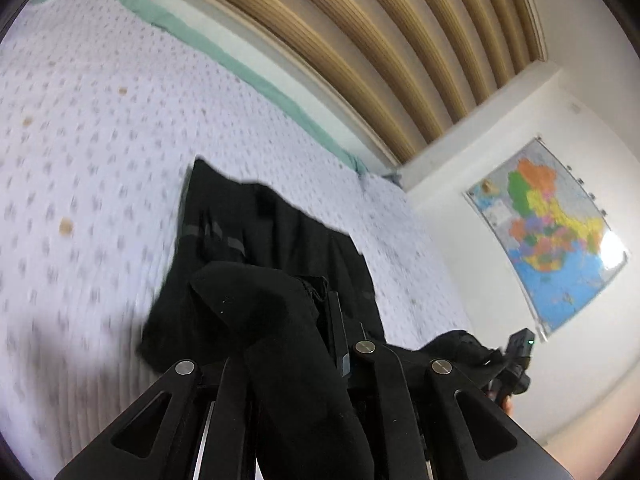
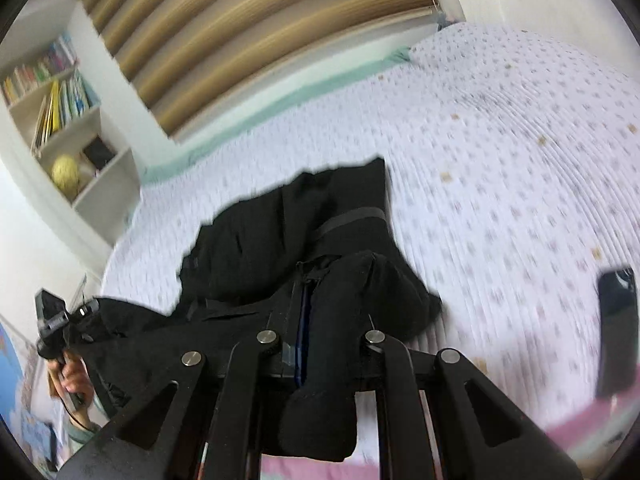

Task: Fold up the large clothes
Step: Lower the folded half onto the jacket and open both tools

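A large black garment (image 1: 256, 240) lies on a bed with a white dotted cover (image 1: 88, 152); its far part rests flat while its near edge is lifted. My left gripper (image 1: 316, 320) is shut on a bunched fold of the black garment, which drapes over its fingers. My right gripper (image 2: 316, 300) is shut on another bunch of the same garment (image 2: 288, 220). Each gripper shows in the other's view: the right one at lower right (image 1: 516, 360), the left one at lower left (image 2: 56, 328), both holding cloth. The fingertips are hidden by fabric.
A dark phone (image 2: 616, 328) lies on the bed to the right. A white bookshelf (image 2: 68, 128) with books stands at the left. A coloured map (image 1: 548, 232) hangs on the wall. A slatted wooden headboard (image 1: 360, 40) and a green sheet edge (image 1: 224, 52) run along the bed's far side.
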`<state>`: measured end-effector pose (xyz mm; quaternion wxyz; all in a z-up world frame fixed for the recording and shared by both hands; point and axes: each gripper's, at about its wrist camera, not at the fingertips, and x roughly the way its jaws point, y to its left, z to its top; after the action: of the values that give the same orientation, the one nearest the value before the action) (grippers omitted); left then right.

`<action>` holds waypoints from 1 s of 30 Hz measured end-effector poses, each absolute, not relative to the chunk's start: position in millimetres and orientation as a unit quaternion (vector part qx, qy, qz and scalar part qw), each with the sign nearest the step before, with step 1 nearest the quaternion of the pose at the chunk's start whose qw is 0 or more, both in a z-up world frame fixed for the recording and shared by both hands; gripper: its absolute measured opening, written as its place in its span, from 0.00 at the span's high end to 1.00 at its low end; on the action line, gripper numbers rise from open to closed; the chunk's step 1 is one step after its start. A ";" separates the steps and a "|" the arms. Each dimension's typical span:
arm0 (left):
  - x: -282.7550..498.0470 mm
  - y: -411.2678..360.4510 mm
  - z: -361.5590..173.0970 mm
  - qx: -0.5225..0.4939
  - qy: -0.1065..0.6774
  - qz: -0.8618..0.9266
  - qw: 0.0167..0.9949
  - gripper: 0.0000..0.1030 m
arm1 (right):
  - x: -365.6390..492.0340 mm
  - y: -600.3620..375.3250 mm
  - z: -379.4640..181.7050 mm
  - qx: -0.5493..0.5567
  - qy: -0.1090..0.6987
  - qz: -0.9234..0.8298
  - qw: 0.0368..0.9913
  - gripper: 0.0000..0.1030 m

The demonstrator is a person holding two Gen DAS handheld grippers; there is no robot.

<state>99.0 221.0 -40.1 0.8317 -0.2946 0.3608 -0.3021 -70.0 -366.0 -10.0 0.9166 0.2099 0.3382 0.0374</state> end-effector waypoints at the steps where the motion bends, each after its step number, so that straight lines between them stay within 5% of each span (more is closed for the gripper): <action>1: 114.3 215.5 -38.5 -0.290 0.358 -0.293 0.838 0.88 | -54.7 -367.1 -6.4 0.207 0.332 0.032 0.920 0.84; 10: 228.9 176.1 -76.0 -0.245 0.371 -0.204 0.872 0.84 | 87.0 -373.3 -28.1 0.171 0.348 -0.052 0.920 0.84; 20: 312.3 163.2 -186.5 -0.281 0.469 -0.181 0.818 0.83 | 196.7 -385.9 -159.4 0.154 0.478 -0.102 0.859 0.83; 28: 301.1 162.7 -178.8 -0.251 0.453 -0.203 0.831 0.82 | 193.0 -380.2 -161.8 0.130 0.464 -0.104 0.870 0.80; 30: 291.6 161.6 -161.3 -0.227 0.454 -0.217 0.834 0.73 | 183.3 -382.0 -150.6 0.143 0.464 -0.086 0.870 0.75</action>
<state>291.6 161.6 -161.3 0.8340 -0.2269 0.4537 -0.2167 183.3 -382.0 -150.6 0.8699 0.1435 0.4640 -0.0862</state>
